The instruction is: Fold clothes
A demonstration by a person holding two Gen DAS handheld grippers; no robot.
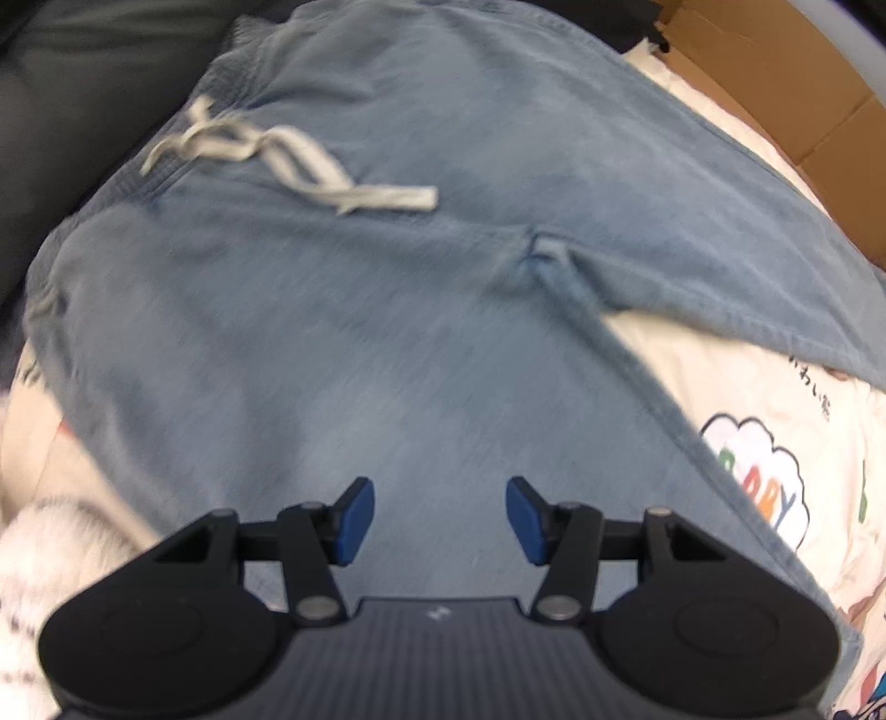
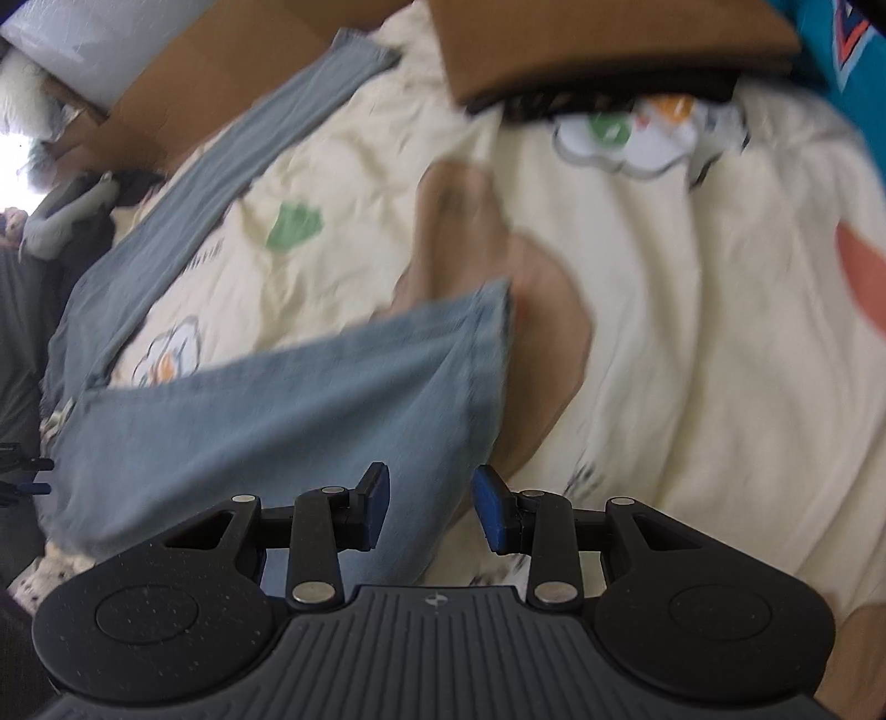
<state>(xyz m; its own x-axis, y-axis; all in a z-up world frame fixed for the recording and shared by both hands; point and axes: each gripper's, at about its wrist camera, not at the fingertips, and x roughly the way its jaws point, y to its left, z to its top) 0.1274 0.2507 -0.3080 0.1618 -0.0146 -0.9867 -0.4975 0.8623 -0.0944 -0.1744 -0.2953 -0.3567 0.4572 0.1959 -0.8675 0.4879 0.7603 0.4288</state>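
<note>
A: Start with the left gripper (image 1: 440, 518). How do the jaws stand?

B: Parted, a fair gap between the blue pads (image 1: 354, 520), and nothing between them. They hang over the trousers (image 1: 387, 332) with only cloth below; I cannot tell whether the tips touch it.

A: And the cloth itself?

B: Soft, washed-blue, denim-like weave, lying mostly flat. From the pads toward 12 o'clock it broadens to the waistband. A pale flat drawstring (image 1: 288, 166) lies loosely knotted at about 11 o'clock, its end trailing toward 12. A small puckered fold sits at 1 o'clock where the legs meet.

A: What lies under it?

B: A cream bedspread (image 1: 775, 399), printed with a cloud and coloured letters, at 3 o'clock. Brown cardboard (image 1: 775, 72) is far off at 1 o'clock.

A: Now the right gripper (image 2: 429, 509).

B: Jaws apart too, but narrower than the left. Nothing is clamped. A trouser leg (image 2: 288, 404) runs beneath them from 9 o'clock, and its hemmed cuff ends just past the pads at 12 o'clock. Whether the tips touch it, I cannot tell.

A: Further out?

B: The other leg (image 2: 221, 183), greyer in this light, stretches as a long strip from 9 toward 11 o'clock, apart from the near one. Between them shows the rumpled cream spread with a green patch and a tan shape near the cuff. Cardboard flaps lie at 11 and 12 o'clock, and a teal garment (image 2: 830, 44) sits in the corner at 1 o'clock.
</note>
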